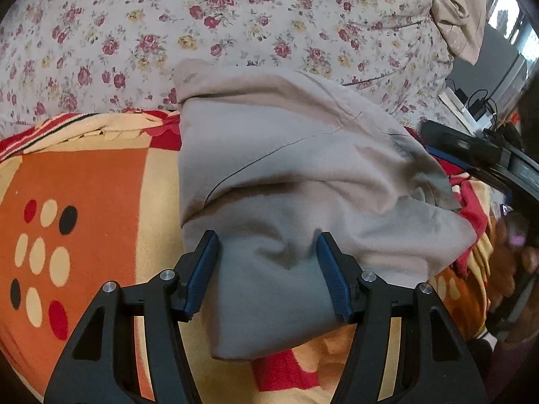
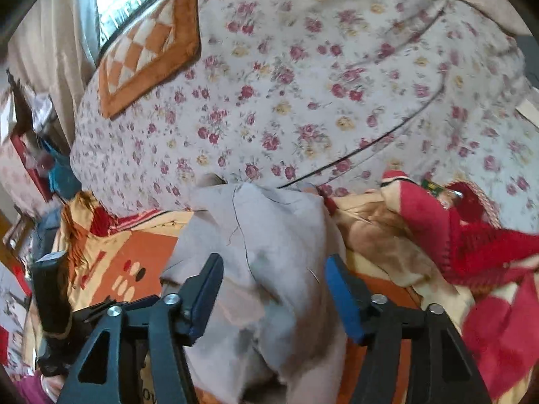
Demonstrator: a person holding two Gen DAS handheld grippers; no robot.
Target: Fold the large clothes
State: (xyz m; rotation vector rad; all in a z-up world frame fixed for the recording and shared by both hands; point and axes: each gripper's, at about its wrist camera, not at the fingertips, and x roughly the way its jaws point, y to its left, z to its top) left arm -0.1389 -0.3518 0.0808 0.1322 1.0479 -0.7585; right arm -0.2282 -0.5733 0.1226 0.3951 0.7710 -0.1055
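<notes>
- A beige garment [image 1: 303, 168] lies folded on an orange patterned blanket [image 1: 94, 202] on the bed, near a floral quilt [image 1: 235, 17].
- Left gripper [image 1: 267, 252]: fingers apart, the garment's near fold bunched between them; pads seem to touch the cloth, grip unclear.
- Right gripper [image 2: 274, 276]: fingers apart over the garment [image 2: 262, 235], not clamping it.
- No containers visible.

Left gripper [image 1: 267, 247]: angled steeply down, black arms spread, blue pads apart, cloth bunched between and touching them; grip not clear. Right gripper [image 2: 273, 271]: angled down, blue pads parted, cloth between, gaps at sides, no clamp seen. Picture blurred.
</notes>
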